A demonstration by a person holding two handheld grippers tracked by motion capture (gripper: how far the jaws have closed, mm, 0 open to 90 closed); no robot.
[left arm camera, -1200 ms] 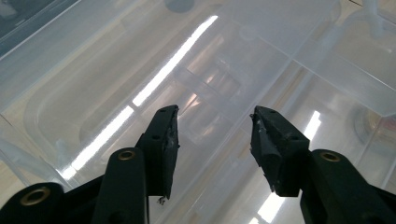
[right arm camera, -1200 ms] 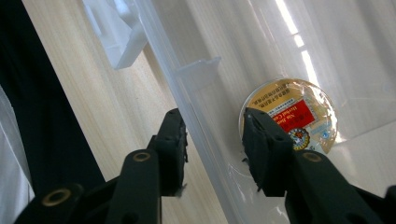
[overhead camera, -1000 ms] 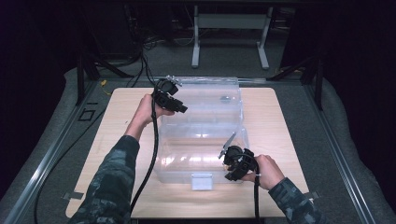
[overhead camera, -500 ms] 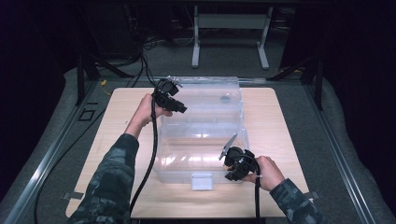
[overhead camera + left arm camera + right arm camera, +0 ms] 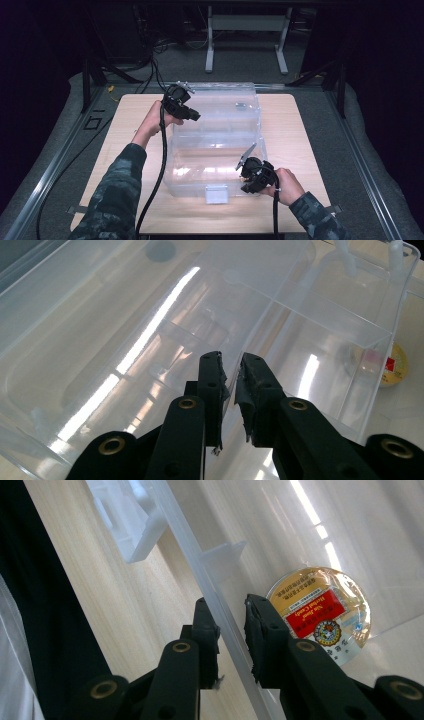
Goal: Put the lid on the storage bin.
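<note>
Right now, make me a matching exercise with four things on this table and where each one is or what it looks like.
Things:
1. left tool
2. right tool
3. round tin
4. white latch

Descriptions:
A. gold with a red label
B. clamped on the clear box's near right rim
C. middle of the box's front edge
D. clamped on the box's far left wall

Pairs: 1-D, 2-B, 3-A, 4-C

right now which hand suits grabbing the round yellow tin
Right: round yellow tin just past the right gripper; the left gripper, its jaws just closing on the clear plastic box, is across it.
</note>
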